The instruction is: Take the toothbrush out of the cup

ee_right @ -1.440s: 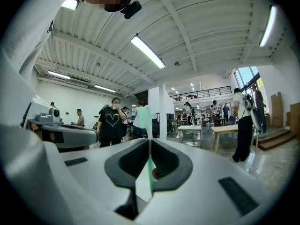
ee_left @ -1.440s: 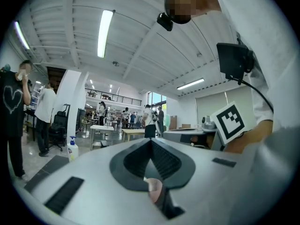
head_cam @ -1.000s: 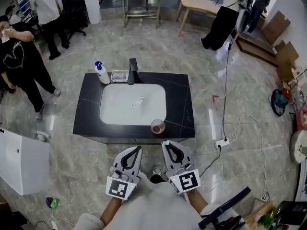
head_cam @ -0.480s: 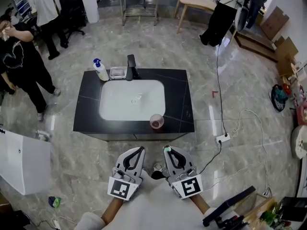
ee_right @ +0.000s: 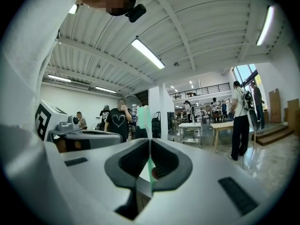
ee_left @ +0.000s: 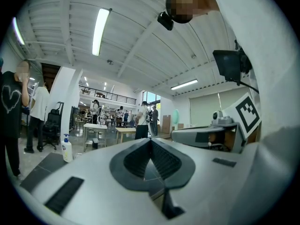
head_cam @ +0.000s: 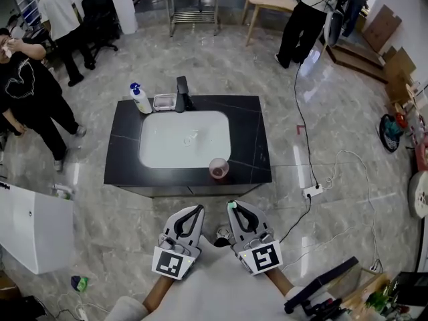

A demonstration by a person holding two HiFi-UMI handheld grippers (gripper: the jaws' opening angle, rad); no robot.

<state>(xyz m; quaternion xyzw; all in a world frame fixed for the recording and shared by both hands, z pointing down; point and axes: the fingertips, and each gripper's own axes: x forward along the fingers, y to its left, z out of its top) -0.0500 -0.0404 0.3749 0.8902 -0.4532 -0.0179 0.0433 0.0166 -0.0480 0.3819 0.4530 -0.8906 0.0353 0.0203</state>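
A pink cup (head_cam: 218,169) stands on the front edge of the black counter (head_cam: 251,139), just right of the white sink basin (head_cam: 150,154). My right gripper (head_cam: 231,204) (ee_right: 150,142) hovers in front of the counter, short of the cup, shut on a pale green toothbrush (ee_right: 145,121) that stands upright between its jaws. Only the brush's green tip (head_cam: 231,202) shows in the head view. Beside it on the left, my left gripper (head_cam: 199,208) (ee_left: 150,142) is shut with nothing in it. The left gripper view also catches the right gripper (ee_left: 211,136) and the toothbrush (ee_left: 176,116).
A soap bottle (head_cam: 140,101), a small dish (head_cam: 164,101) and a black faucet (head_cam: 182,93) line the counter's far edge. A power strip (head_cam: 311,191) and cables lie on the floor at right. People stand at left (head_cam: 30,92) and far back (head_cam: 302,19).
My right gripper with the toothbrush has drawn back a little from the counter's front edge toward me. The left gripper has stayed put. A person at the back has walked left.
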